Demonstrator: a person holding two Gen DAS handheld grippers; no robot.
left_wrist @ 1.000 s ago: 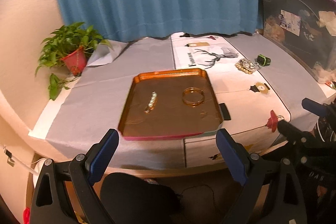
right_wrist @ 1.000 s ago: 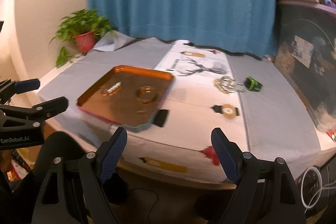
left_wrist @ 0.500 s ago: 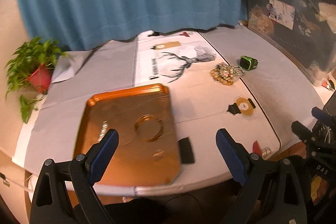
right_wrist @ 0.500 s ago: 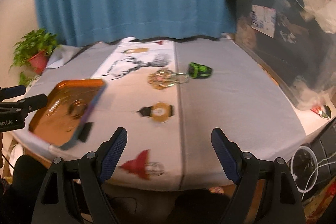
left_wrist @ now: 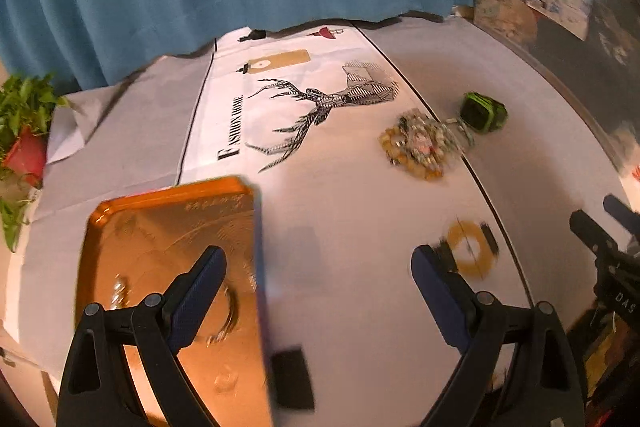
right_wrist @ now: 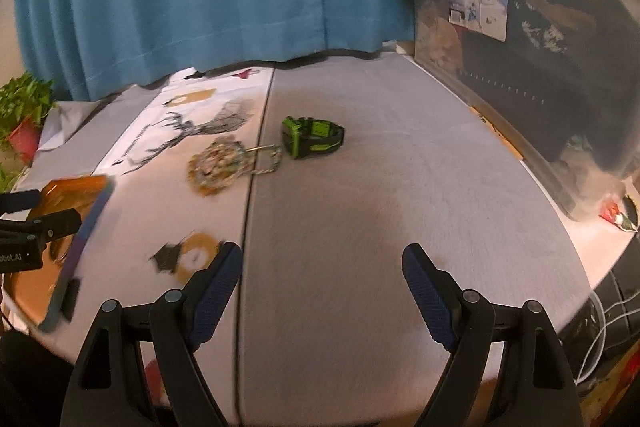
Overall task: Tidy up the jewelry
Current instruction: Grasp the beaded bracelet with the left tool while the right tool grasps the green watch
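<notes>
While the loose heap of beaded jewelry [right_wrist: 218,166] lies on the printed cloth [left_wrist: 320,187] well beyond both grippers, nothing of it is in hand yet; a chain [right_wrist: 267,158] trails from the heap to the green and black watch [right_wrist: 313,137] just beside it on the grey cover [right_wrist: 380,227]. The orange tray [left_wrist: 132,239] sits apart from the heap, toward the near left edge of the table, and already holds a bangle [left_wrist: 230,315] and a small pale bracelet [left_wrist: 119,293], both blurred. A small black block [left_wrist: 292,383] rests just beside the tray's right rim. The left gripper [left_wrist: 316,287] hangs over the gap between tray and heap, jaws spread wide with nothing between them; the right gripper [right_wrist: 322,287] hangs over bare grey cover short of the watch, likewise spread and empty. By my reading this is the approach toward the heap, with the sorting into the tray partly done. The next move calls for one gripper to come down on a single piece at the heap's edge, or on the watch, and close there without dragging the tangled chain along
</notes>
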